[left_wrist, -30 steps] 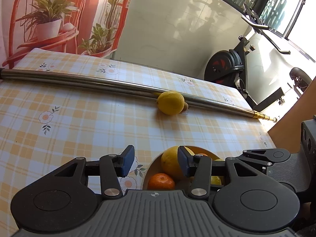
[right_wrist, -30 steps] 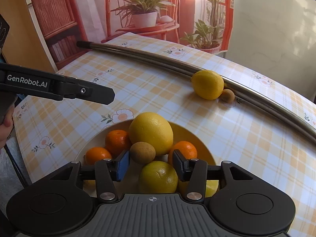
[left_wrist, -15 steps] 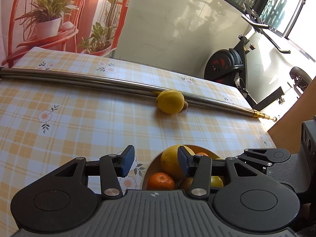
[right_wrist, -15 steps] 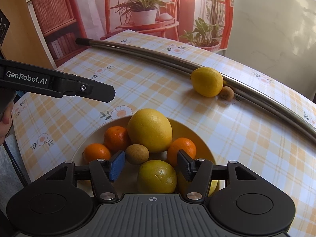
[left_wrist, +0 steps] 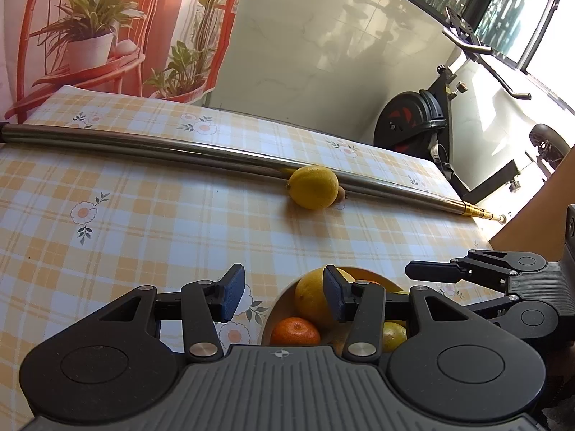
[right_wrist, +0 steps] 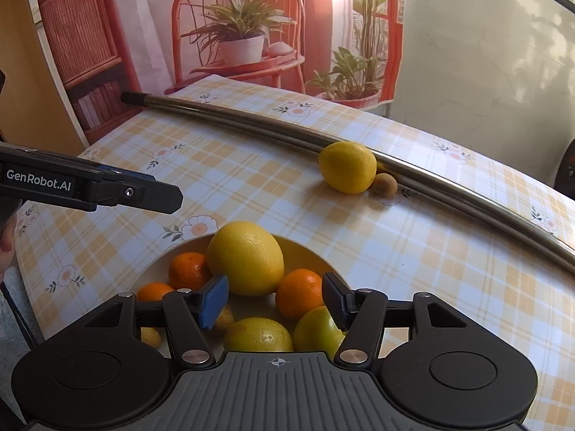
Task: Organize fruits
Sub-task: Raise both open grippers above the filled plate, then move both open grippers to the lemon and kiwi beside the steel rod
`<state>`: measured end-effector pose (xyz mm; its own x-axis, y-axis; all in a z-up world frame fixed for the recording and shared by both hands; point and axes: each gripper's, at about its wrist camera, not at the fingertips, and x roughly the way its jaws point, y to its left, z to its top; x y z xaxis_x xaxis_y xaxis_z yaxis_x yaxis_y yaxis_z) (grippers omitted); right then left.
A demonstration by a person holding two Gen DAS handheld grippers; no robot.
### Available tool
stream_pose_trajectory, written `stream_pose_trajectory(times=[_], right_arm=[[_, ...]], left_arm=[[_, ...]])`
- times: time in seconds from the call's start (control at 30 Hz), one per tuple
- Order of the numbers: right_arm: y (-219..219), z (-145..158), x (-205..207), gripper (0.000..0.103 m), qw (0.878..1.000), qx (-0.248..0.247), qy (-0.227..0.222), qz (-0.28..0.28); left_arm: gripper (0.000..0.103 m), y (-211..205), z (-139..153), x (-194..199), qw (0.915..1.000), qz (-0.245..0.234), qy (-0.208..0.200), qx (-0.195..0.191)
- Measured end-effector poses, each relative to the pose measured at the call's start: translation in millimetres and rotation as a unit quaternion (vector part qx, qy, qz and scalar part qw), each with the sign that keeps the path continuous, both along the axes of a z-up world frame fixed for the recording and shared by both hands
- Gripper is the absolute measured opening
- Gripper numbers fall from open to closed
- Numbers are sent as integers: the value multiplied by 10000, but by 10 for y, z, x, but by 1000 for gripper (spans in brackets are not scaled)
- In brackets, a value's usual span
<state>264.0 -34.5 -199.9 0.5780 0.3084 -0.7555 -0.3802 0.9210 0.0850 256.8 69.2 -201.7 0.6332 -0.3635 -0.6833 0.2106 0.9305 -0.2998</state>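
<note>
Rising and spreading wider than a second ago, the right gripper (right_wrist: pixel 275 300) is pulling back from the bowl (right_wrist: pixel 305 251), its jaws gaping with nothing between them, probably after letting a fruit go.

Across the checked table (left_wrist: pixel 143 215), the steel pole (left_wrist: pixel 179 149) is lying from nine o'clock toward three o'clock and acting as a stop: the loose lemon (right_wrist: pixel 347 167) is resting against it at about one o'clock from the bowl, well apart from it, with a small brown fruit (right_wrist: pixel 384 184) touching the lemon's right side.

In the bowl, the large yellow citrus (right_wrist: pixel 245 257) is sitting highest, with oranges at nine o'clock (right_wrist: pixel 188 269) and four o'clock (right_wrist: pixel 300 292) of it, and more yellow fruit nearest the camera.

At the bowl's nine o'clock edge, the left gripper (left_wrist: pixel 284 296) is hovering, jaws parted and empty, apparently waiting its turn. By my judgement, the two strays by the pole are next.
</note>
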Motion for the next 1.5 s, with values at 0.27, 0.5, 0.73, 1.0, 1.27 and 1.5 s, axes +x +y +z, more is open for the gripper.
stream_pose_trajectory(times=[0.27, 0.5, 0.73, 1.0, 1.27, 1.5], right_arm=[[-264, 114, 95, 54, 9987, 165, -221, -424], [-466, 175, 210, 54, 9962, 263, -385, -730], [-746, 203, 384, 54, 9919, 446, -496, -1084], [-935, 107, 513, 54, 9892, 572, -433, -1276], [-1041, -52, 577, 54, 9877, 654, -257, -1396], [-1111, -165, 616, 54, 9865, 707, -134, -1470]], left_arm=[[50, -52, 82, 103, 9999, -31, -111, 70], [51, -190, 231, 306, 9991, -171, -338, 205], [59, -440, 281, 638, 9977, -343, -492, 304], [65, -602, -47, 1136, 10000, 10, 49, -76], [78, -685, -319, 1475, 9991, 162, 354, -155], [77, -765, -479, 1594, 9983, 67, 553, -186]])
